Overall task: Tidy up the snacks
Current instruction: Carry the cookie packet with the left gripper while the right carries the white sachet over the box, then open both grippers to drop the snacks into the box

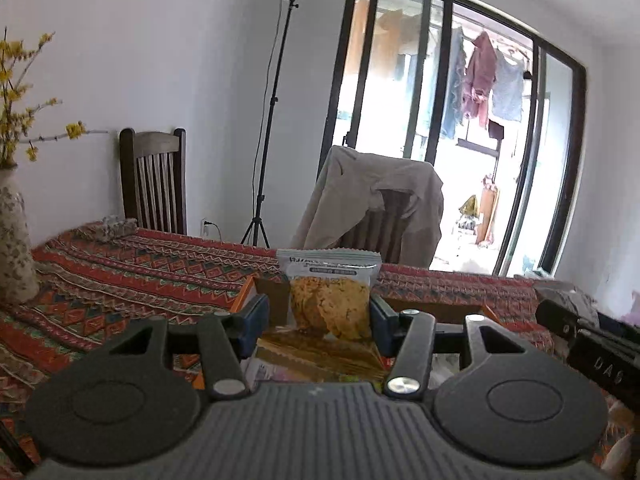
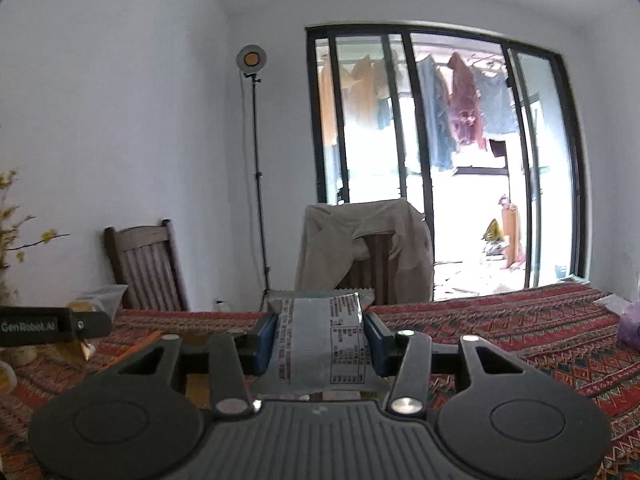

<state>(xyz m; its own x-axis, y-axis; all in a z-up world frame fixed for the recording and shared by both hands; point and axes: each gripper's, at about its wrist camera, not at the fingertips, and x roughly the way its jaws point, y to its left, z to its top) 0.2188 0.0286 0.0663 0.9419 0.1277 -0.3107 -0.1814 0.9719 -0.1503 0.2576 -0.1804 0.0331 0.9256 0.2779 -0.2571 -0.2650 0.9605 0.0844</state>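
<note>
Snack packet (image 1: 329,294) upright between left claw (image 1: 319,318) pads

My two handheld grippers: black and grey.
My left gripper (image 1: 319,314) and right gripper (image 2: 320,344) have blue pads (image 1: 256,316), silver screws, ribbed grey housings, round black discs.

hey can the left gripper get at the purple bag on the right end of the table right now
Probably not. The left gripper is shut on a snack packet, and the right gripper, holding its own silver packet, sits between it and the purple bag.
</note>
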